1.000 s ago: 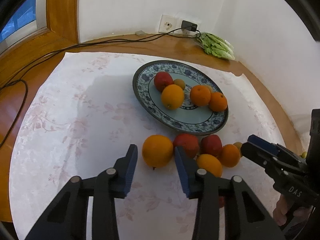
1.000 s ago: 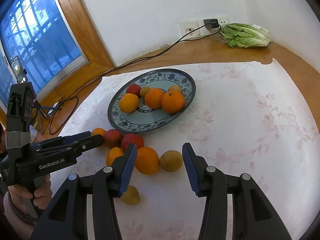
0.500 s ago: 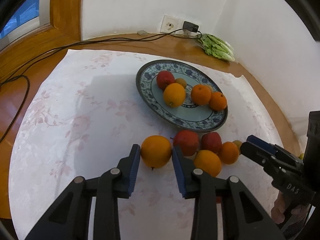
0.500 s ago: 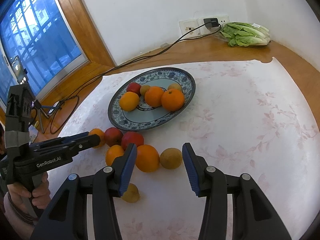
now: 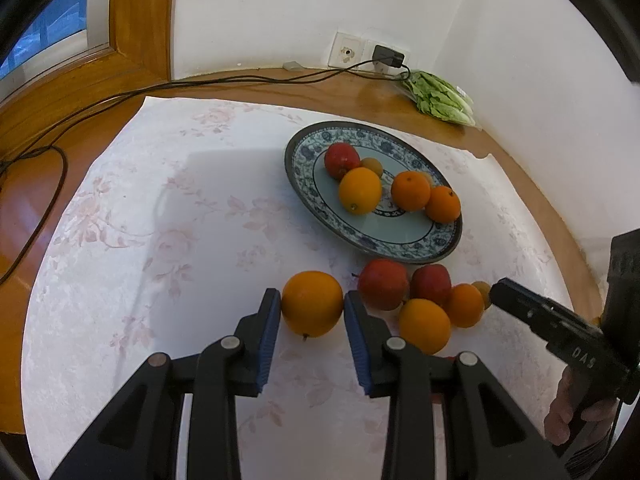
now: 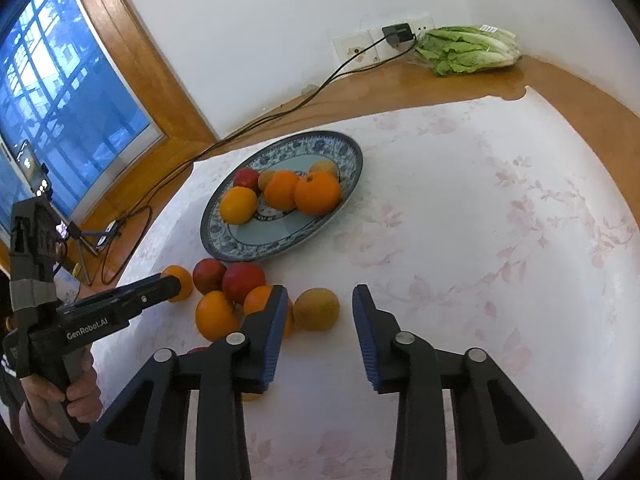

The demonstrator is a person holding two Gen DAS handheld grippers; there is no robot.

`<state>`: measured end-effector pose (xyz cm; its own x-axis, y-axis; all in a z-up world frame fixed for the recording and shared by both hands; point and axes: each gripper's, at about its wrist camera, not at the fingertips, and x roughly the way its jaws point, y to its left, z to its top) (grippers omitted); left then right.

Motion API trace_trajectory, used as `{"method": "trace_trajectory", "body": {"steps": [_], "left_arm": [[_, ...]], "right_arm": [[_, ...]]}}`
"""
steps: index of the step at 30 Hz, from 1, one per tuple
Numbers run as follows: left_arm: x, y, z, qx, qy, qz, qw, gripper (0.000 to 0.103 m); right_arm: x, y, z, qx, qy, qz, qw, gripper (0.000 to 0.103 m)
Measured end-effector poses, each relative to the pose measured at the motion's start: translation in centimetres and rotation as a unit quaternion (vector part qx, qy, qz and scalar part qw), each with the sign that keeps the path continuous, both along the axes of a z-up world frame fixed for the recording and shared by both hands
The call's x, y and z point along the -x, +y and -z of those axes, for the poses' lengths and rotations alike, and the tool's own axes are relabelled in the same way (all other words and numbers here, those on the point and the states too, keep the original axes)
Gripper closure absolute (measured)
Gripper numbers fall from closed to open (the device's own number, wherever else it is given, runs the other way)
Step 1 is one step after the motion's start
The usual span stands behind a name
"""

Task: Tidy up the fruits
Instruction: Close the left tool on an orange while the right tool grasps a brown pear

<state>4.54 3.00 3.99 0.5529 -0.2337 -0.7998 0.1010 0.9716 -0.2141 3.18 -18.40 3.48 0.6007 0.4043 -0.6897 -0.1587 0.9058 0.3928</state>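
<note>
Left claw [image 5: 312, 312] closed onto a large orange [image 5: 312, 304], both blue pads touching its sides, the fruit sitting on the flowered cloth [image 5: 168, 208] over the round wooden worktop [image 5: 48, 184]. Just right of it, a loose cluster: two red apples [image 5: 383, 283], two smaller oranges [image 5: 425, 325] and a small yellowish fruit behind, mostly hidden. Beyond, a blue-patterned plate [image 5: 304, 148] holding an apple, three oranges and a small brownish fruit. Right claw [image 6: 318, 328] spread wide, low over the cloth, with a dull yellow-brown fruit [image 6: 316, 309] between its fingers, close to the left finger and apart from the right one; cannot tell whether the left finger touches it. Another orange partly hidden behind that left finger. At the back against the wall, a bag of lettuce [image 6: 464, 50] beside a socket with a plugged charger [image 6: 398, 34], its cable [image 6: 256, 120] trailing across the wood toward the window [image 6: 48, 92].
</note>
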Motion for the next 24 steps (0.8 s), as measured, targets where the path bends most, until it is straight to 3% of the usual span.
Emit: {"method": "trace_trajectory", "body": {"steps": [6,12,24], "left_arm": [[0.0,0.0,0.0,-0.001,-0.002,0.0,1.0,0.069],[0.0,0.0,0.1,-0.001,-0.003,0.0,1.0,0.069],[0.2,0.1,-0.7,0.003,-0.011,-0.008,0.9999,0.072]], "right_arm": [[-0.3,0.0,0.7,-0.003,0.006,0.002,1.0,0.07],[-0.3,-0.1,0.9,-0.006,0.005,0.0,1.0,0.077],[0.0,-0.1,-0.2,-0.003,-0.008,0.0,1.0,0.078]]}}
